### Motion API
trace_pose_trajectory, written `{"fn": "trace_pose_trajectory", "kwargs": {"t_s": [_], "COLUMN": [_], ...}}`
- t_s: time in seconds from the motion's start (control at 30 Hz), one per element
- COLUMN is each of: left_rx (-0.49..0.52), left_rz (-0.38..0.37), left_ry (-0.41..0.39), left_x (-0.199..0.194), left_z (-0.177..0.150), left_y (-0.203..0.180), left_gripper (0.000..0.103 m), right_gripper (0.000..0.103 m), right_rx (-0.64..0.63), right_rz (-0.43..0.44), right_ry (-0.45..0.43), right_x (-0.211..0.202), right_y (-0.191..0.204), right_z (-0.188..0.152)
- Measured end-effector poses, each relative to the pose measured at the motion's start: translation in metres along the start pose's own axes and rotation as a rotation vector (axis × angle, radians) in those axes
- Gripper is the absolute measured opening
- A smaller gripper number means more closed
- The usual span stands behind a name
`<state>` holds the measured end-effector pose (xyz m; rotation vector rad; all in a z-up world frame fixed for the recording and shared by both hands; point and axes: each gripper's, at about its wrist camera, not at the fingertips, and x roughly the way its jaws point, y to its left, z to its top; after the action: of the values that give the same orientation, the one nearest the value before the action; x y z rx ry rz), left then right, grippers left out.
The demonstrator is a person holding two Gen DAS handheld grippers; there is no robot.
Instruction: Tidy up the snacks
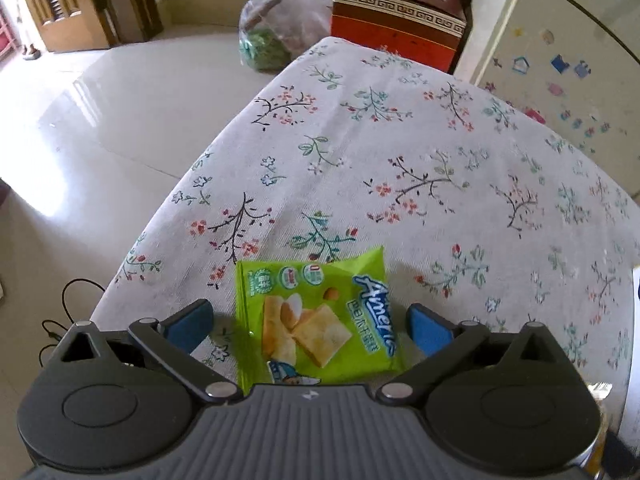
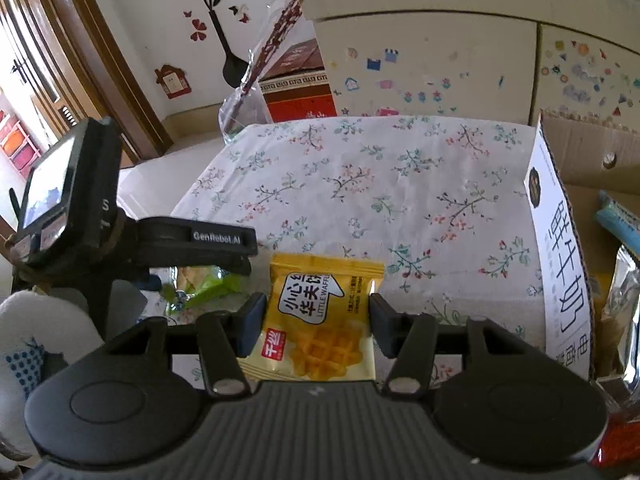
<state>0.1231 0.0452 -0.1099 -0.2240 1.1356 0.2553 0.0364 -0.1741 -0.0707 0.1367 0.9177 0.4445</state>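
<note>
A: Snacks first, left side. What is the left gripper [image 1: 310,322] doing?

B: Its jaws are standing wide open, with the green packet [image 1: 314,320] lying flat on the tabletop [image 1: 400,152] between them, neither blue pad touching it. I am reading that as a packet just set down or about to be taken; I cannot tell which.

A: How should that go well?

B: If it is a pick, the jaws should be closing across the packet's narrow width, low to the cloth, since a flat pouch is likely to slip or crumple. If it is a release, lifting straight up is keeping it where it lies.

A: And the packet?

B: Bright green foil, crackers printed on it, one top corner curling up, near the tabletop's front edge.

A: The right side?

B: The right gripper [image 2: 318,316] is gripping a yellow waffle packet [image 2: 324,320] by its side edges, holding it above the cloth. An open carton [image 2: 560,260] is sitting just to its right, likely the place for it.
</note>
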Motion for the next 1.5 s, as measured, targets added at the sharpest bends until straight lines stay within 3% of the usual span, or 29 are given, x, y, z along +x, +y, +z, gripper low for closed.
{"fn": "trace_pose_trajectory", "kwargs": {"t_s": [0.27, 0.6, 0.63, 0.7, 0.77, 0.93, 1.5], "left_rx": [-0.024, 0.018, 0.019, 0.019, 0.015, 0.017, 0.122], "left_rz": [0.003, 0.0, 0.0, -0.017, -0.048, -0.091, -0.165], "left_ry": [-0.005, 0.003, -0.001, -0.015, -0.02, -0.023, -0.207], "left_x": [0.001, -0.002, -0.003, -0.007, -0.011, -0.018, -0.111], "left_z": [-0.002, -0.003, -0.004, -0.003, -0.002, -0.003, -0.016], "left_y": [0.0, -0.006, -0.006, -0.006, -0.006, -0.009, -0.034], "left_gripper": [0.103, 0.102, 0.1, 0.086, 0.079, 0.07, 0.07], "right_gripper": [0.056, 0.056, 0.056, 0.056, 0.056, 0.056, 0.056], "right_rx": [0.034, 0.046, 0.05, 0.057, 0.063, 0.074, 0.107], "right_rz": [-0.002, 0.024, 0.026, 0.028, 0.026, 0.027, 0.072], "right_ry": [0.036, -0.007, -0.011, -0.019, -0.022, -0.028, -0.159], "right_x": [0.012, 0.002, 0.001, -0.001, -0.001, -0.002, -0.053], "right_y": [-0.002, 0.0, -0.001, -0.002, -0.003, -0.004, -0.01], "right_z": [-0.005, 0.003, 0.004, 0.005, 0.006, 0.008, 0.031]}}
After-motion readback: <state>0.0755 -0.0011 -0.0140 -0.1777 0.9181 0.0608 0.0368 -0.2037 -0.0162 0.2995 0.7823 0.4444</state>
